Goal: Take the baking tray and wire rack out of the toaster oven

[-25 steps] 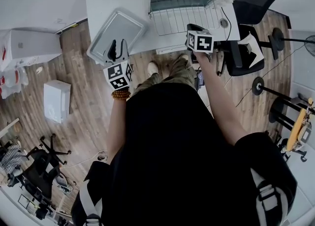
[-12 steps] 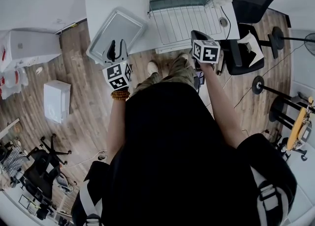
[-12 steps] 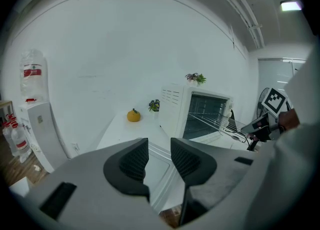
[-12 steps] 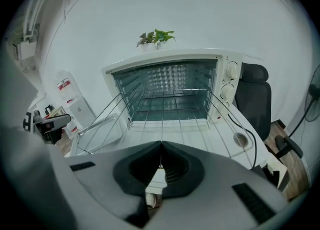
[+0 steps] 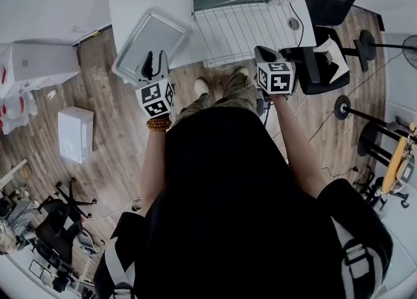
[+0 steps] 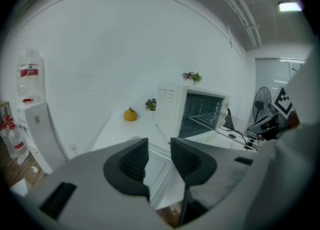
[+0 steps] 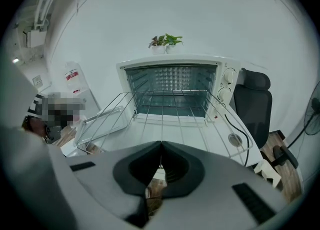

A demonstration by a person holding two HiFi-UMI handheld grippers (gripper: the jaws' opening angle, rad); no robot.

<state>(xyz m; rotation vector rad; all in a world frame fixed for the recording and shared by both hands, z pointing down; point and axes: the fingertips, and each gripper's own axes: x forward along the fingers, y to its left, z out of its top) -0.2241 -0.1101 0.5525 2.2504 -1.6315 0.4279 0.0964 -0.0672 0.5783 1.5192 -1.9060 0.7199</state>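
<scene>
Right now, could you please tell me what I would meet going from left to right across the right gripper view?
water bottle → baking tray → toaster oven → office chair

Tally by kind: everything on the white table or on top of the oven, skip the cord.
toaster oven: 1
wire rack: 1
baking tray: 1
orange fruit: 1
small plant: 2 (one on the oven, one beside it)
Total: 6
</scene>
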